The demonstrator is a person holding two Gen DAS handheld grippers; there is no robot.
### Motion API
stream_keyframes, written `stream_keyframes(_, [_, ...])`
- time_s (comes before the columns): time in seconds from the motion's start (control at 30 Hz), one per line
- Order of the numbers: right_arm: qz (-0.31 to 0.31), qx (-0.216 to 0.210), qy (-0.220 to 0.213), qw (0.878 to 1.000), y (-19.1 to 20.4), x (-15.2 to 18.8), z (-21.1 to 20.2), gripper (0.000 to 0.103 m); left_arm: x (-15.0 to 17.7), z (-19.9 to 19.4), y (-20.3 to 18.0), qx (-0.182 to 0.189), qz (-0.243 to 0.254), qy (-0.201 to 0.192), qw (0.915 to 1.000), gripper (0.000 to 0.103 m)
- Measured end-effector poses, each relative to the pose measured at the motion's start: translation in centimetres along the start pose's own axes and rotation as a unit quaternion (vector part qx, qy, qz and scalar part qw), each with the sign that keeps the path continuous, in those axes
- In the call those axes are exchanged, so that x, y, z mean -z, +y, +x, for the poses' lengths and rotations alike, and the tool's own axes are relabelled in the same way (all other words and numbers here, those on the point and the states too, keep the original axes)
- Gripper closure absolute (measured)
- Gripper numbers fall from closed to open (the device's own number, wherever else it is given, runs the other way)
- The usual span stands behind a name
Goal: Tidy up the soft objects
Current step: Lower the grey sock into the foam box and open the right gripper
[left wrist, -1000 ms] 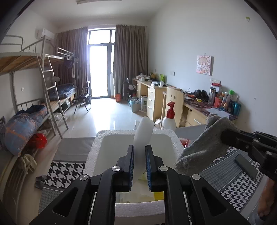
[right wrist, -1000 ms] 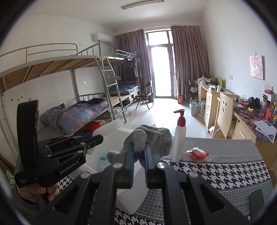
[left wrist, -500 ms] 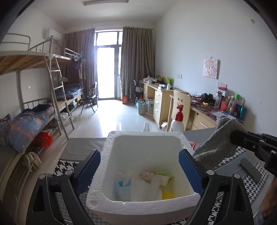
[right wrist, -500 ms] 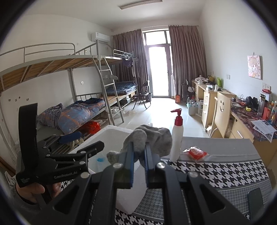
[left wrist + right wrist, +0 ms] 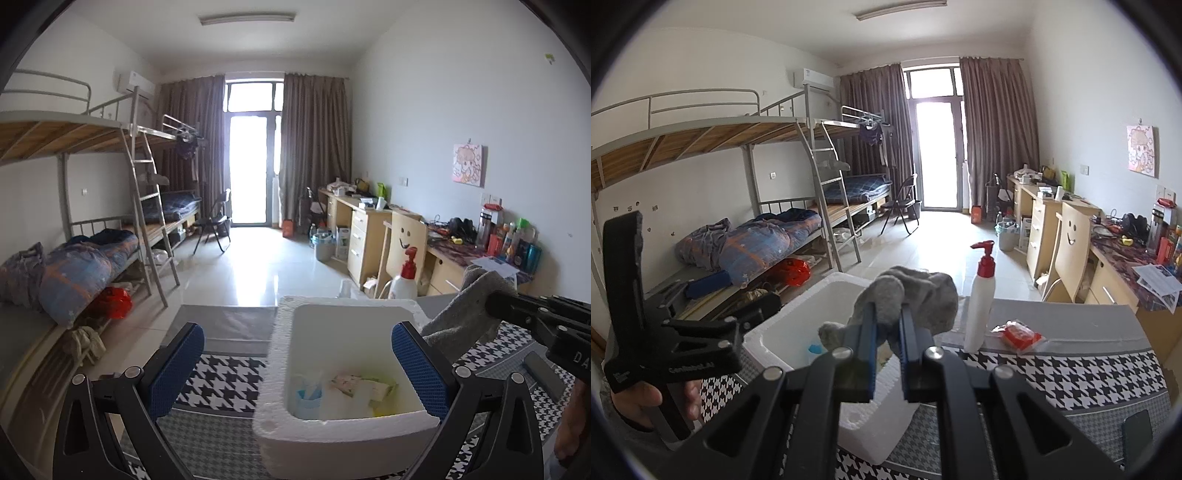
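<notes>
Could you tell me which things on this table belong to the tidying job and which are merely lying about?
Job:
- grey knitted cloth, clamped in the right tongs
- white foam box holding soft items
- left tongs, opening, nothing between them

Lying about:
- white pump bottle with red top
- red packet

1. Left wrist view: sits low behind the left gripper [image 5: 297, 363], facing down the room toward the balcony door [image 5: 247, 170]; foam box [image 5: 347, 428] close beneath.
2. Right wrist view: just behind the right gripper [image 5: 888, 332], same heading, set to the right of the box [image 5: 798, 321].
3. Shared: box, pump bottle [image 5: 404, 284] [image 5: 979, 306], houndstooth cloth [image 5: 221, 380] [image 5: 1071, 373], bunk beds [image 5: 74, 133] [image 5: 713, 136], desks [image 5: 365, 218] [image 5: 1038, 206].
4. Each view catches the other gripper at its edge.
</notes>
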State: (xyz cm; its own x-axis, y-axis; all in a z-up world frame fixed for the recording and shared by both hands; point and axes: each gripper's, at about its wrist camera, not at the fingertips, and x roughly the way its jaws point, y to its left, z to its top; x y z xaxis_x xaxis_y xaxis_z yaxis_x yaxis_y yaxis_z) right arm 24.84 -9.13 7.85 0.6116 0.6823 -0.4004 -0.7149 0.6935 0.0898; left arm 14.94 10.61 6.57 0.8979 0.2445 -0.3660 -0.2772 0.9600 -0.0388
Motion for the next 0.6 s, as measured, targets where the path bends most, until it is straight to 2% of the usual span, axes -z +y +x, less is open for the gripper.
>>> stream_keyframes(0.6, [-0.002, -0.017, 0.016, 1.000, 1.3, -0.4, 1.9, 0.090, 0.8, -1.0, 2.1, -0.021, -0.011, -0.002, 0.9997, 0.001])
